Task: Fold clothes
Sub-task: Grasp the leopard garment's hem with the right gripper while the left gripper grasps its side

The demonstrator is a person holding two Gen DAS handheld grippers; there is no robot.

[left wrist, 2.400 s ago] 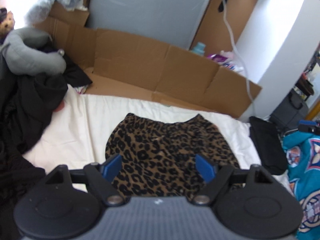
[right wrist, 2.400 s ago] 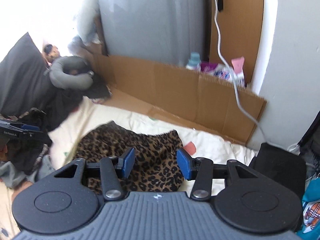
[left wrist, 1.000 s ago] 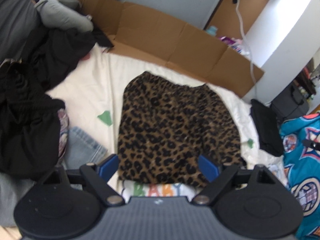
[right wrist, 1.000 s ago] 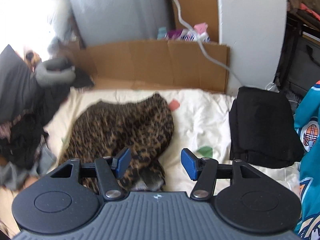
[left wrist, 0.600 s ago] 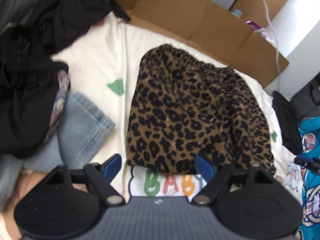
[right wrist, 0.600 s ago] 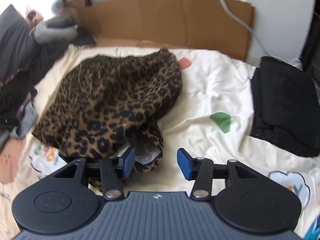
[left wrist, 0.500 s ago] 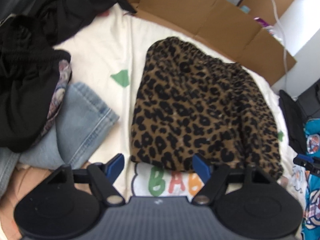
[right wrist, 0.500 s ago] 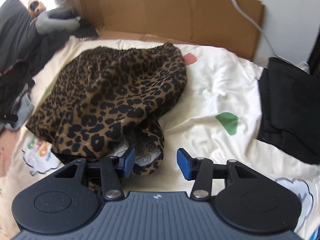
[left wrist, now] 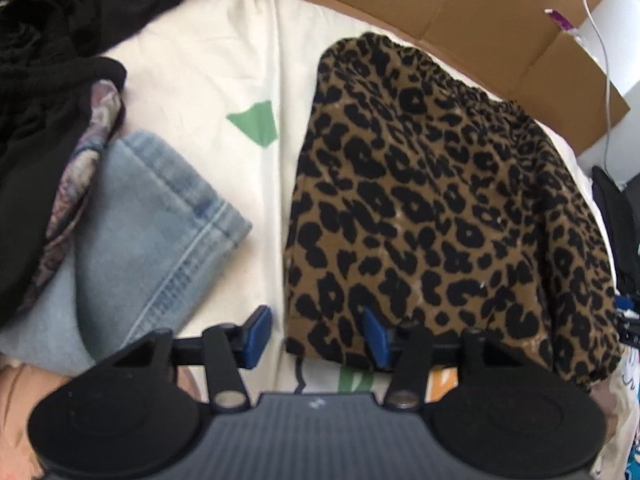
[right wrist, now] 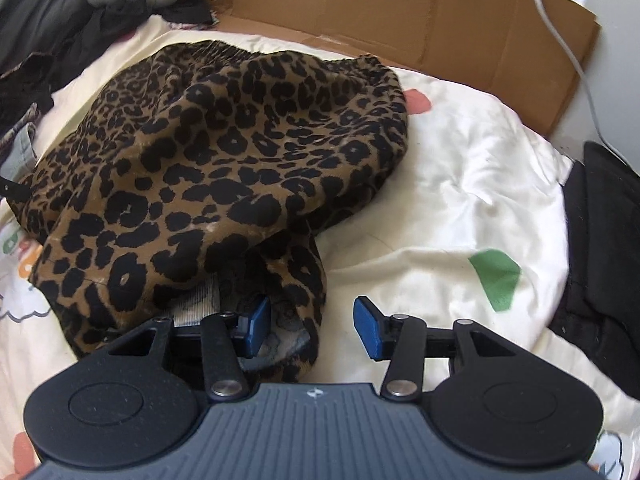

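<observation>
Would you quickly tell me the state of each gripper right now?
Left gripper: jaws closing around the near-left corner of the leopard-print garment, not yet pinching.
Right gripper: jaws closing on its near-right hem, not yet gripping.

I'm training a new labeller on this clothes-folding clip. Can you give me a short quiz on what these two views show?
1. True or false: the leopard-print garment lies on a cream bedcover.
2. In the left wrist view, what lies left of the leopard-print garment? A) folded jeans B) a red towel C) a laptop
3. Fill in: behind the bed stands a wall of brown ____.

Key
1. True.
2. A, the folded jeans.
3. Cardboard.
</observation>
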